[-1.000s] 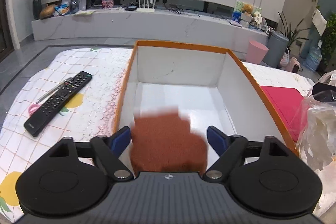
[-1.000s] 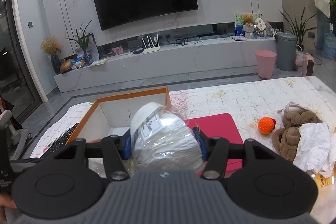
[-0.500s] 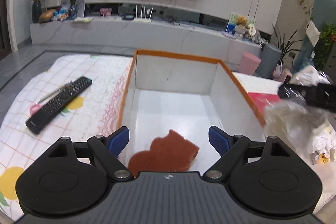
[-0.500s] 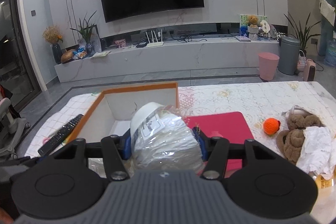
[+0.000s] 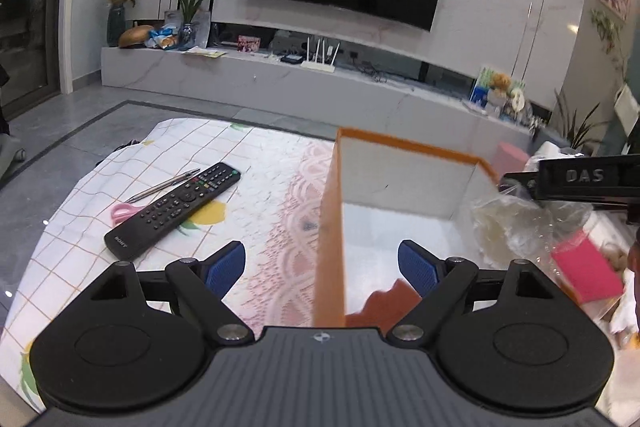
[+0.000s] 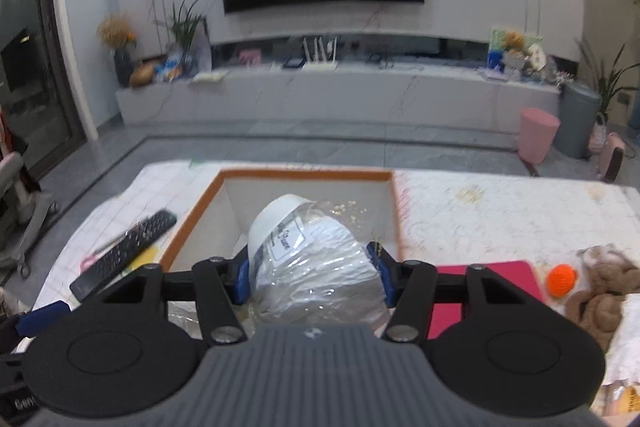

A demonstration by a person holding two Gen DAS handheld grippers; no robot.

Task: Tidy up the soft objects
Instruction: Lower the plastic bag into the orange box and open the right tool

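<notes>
Left wrist view: the left gripper (image 5: 321,263) stands with jaws released and nothing between them, straddling the near left wall of the orange-edged box (image 5: 412,146). A rust-brown sponge piece (image 5: 384,305) lies on the white box floor, just beside the right jaw and partly hidden by the gripper body. At the right edge the right gripper (image 5: 576,183) reaches over the box rim with a crinkled clear bag (image 5: 516,223) hanging from it. A black remote control (image 5: 174,209), a pen (image 5: 166,185) and pink-handled scissors (image 5: 122,213) rest on the patterned cloth of the tabletop (image 5: 272,183), well apart from the box. Right wrist view: the right gripper (image 6: 312,273) has its jaws clenched on a plastic-wrapped white bundle (image 6: 310,259), glossy film over a rounded body with a printed label, held above the open box (image 6: 304,174). Judged from the wrinkled film, the bundle is light and yielding but slippery, and the hold across its widest middle is the sound one; a hold on loose film alone risks slipping. A red pad (image 6: 486,283), an orange ball (image 6: 562,279) and a brown plush toy (image 6: 600,291) wait on the tabletop to the right.
</notes>
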